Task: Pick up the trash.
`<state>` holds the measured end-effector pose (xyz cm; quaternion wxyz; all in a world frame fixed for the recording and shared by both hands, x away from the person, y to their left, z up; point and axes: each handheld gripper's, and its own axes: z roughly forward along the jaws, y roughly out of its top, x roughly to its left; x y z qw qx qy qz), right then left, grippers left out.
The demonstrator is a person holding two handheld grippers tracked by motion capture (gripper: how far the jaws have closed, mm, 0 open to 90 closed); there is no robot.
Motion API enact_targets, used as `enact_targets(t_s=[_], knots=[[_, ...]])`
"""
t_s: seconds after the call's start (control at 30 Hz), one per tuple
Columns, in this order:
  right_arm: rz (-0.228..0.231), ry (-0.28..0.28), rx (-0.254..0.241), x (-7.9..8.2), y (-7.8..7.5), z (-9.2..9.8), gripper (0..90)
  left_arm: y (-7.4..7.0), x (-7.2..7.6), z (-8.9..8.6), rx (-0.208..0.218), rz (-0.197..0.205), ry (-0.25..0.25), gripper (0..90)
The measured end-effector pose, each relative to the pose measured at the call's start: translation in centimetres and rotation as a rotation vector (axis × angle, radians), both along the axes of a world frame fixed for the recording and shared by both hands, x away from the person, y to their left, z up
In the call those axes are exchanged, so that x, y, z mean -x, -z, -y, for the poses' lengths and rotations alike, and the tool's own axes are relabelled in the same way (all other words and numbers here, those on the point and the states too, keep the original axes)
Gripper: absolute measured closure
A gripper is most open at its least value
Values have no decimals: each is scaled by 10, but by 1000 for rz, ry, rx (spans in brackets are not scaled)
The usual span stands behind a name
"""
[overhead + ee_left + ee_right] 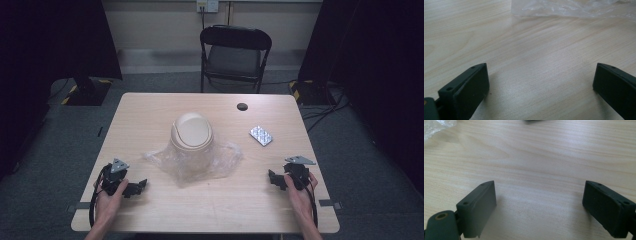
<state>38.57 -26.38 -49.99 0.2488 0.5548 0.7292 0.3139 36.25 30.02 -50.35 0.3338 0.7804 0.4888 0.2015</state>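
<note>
A beige domed bin with a swing lid stands in the middle of the wooden table. A clear plastic bag lies crumpled around its base, and its edge reaches the top of the left gripper view. A silver blister pack lies to the right of the bin. My left gripper rests near the front left edge, open, with bare wood between its jaws. My right gripper rests near the front right edge, open as well, over bare wood.
A small dark round cap sits in the tabletop at the back. A black folding chair stands behind the table. Cables and dark stands lie on the grey floor on both sides.
</note>
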Motion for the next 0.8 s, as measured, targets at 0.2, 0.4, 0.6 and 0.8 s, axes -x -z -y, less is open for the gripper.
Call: enact_targets(t_s=[0.2,0.4,0.6,0.8], knots=[[-4,2,-11,1,-1,0,132,0,0,0,3,-1,-1,0],[-24,-53,-54,4,-7,-4,137,0,0,0,3,-1,-1,0],[-11,-119,-91,7,-20,-20,146,0,0,0,3,-1,0,0],[8,-180,-97,4,-32,-37,152,0,0,-2,1,-1,30,0]])
